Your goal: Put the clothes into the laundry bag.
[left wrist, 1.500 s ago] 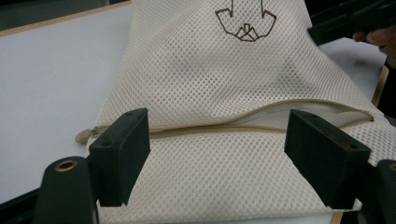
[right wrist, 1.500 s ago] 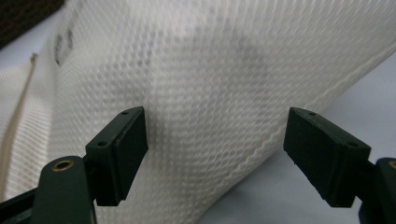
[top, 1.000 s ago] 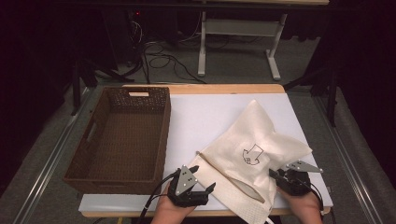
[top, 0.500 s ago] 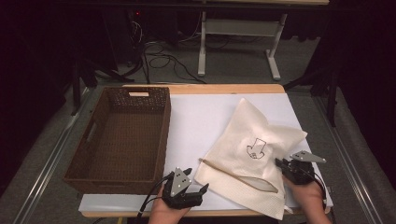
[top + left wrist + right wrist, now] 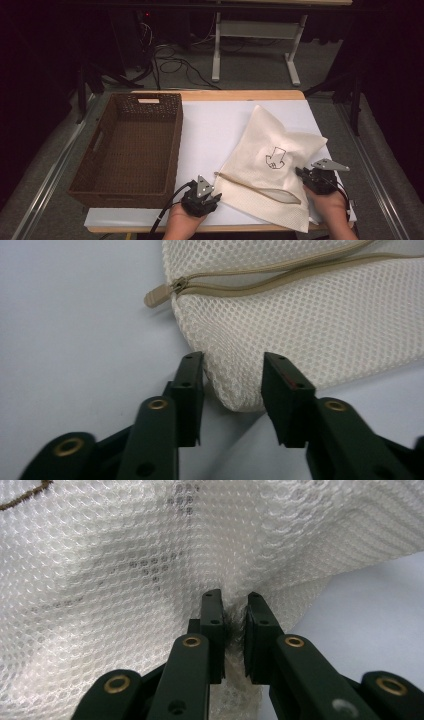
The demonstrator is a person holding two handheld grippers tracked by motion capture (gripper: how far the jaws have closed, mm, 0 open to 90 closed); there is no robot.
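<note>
The right gripper (image 5: 234, 602) has its jaws pinched tight on a bunched fold of the mesh bag (image 5: 272, 160), at the bag's right edge; the left gripper (image 5: 232, 371) straddles the bag's rounded near-left corner, its jaws having just been closing, one on each side of the corner with a sliver of gap showing, so not yet pressing; the zipper pull (image 5: 159, 292) lies just beyond that corner on the white mat (image 5: 215, 130); the bag lies spread and creased on the mat's right half, its far corner pointing away; left of the bag is bare mat, then the wicker basket (image 5: 172, 150), well apart.
</note>
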